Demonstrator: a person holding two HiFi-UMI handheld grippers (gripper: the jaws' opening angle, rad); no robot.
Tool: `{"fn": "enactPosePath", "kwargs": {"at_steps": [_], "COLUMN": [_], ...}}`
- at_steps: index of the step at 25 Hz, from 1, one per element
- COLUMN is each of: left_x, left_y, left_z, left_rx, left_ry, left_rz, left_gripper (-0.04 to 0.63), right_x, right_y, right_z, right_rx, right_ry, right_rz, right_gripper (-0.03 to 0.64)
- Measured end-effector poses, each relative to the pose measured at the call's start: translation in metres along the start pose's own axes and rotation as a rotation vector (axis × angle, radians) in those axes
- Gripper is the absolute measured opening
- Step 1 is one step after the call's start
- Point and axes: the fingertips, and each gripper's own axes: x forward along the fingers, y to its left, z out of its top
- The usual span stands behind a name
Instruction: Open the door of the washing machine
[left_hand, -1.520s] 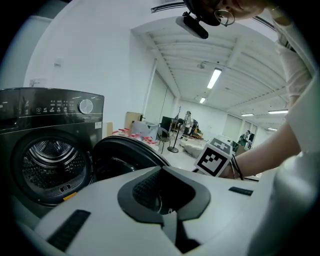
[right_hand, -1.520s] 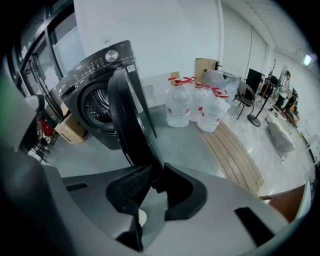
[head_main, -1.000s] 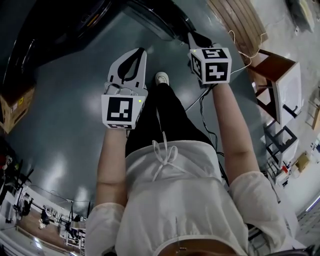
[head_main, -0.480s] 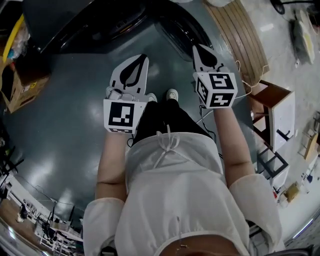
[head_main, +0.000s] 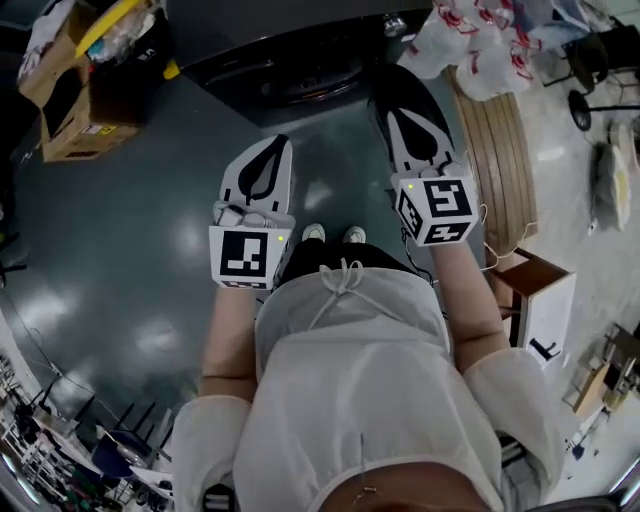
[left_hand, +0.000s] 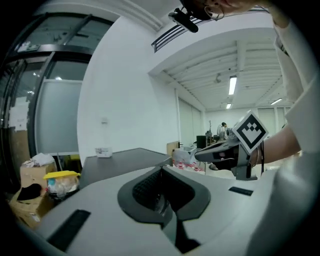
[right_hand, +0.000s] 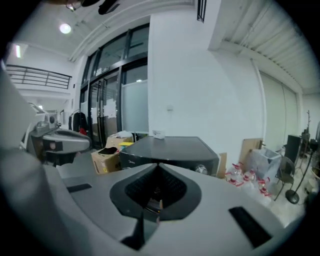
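Observation:
The washing machine (head_main: 300, 55) is a dark box at the top of the head view, and its round door (head_main: 312, 85) faces me, closed. My left gripper (head_main: 280, 142) hangs over the floor short of the machine's front, jaws shut and empty. To the right, my right gripper (head_main: 397, 108) is also shut with nothing in it. In the right gripper view the machine (right_hand: 170, 150) stands straight ahead beyond the gripper (right_hand: 159, 164), with a silver knob (right_hand: 201, 170) on its front. In the left gripper view its dark top (left_hand: 125, 159) lies past the gripper (left_hand: 161, 168).
Cardboard boxes (head_main: 75, 75) with clutter stand left of the machine. White plastic bags with red print (head_main: 480, 40) lie to its right, beside a round slatted wooden board (head_main: 505, 160). A small wooden stand (head_main: 540, 300) is at the right. My shoes (head_main: 332, 234) are on the grey floor.
Both grippers have risen and tipped up toward level. The head view has swung forward, bringing the washing machine and its door into view at the top. Both jaws stay shut.

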Motion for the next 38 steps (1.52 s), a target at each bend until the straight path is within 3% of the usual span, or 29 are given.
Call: {"fn": "enactPosePath", "kwargs": {"at_steps": [9, 17, 29, 38], "left_x": [-0.075, -0.115, -0.115, -0.104], "left_y": [0.062, 0.084, 0.070, 0.075], "left_z": [0.043, 0.075, 0.084, 0.076], "left_rx": [0.001, 0.005, 0.029, -0.001], "left_ry": [-0.066, -0.117, -0.100, -0.074], "left_rz": [0.227, 0.313, 0.248, 0.228], "left_gripper": [0.021, 0.021, 0.021, 0.021], "right_x": [0.000, -0.015, -0.019, -0.017], "right_y": [0.054, 0.073, 0.081, 0.076], "right_z": [0.065, 0.110, 0.108, 0.109], "right_rx": [-0.054, -0.182, -0.183, -0.173], "right_ry": [-0.086, -0.195, -0.198, -0.183], "right_rz": [0.140, 0.168, 0.174, 0.130], "right_gripper": [0.008, 0.006, 0.005, 0.003]}}
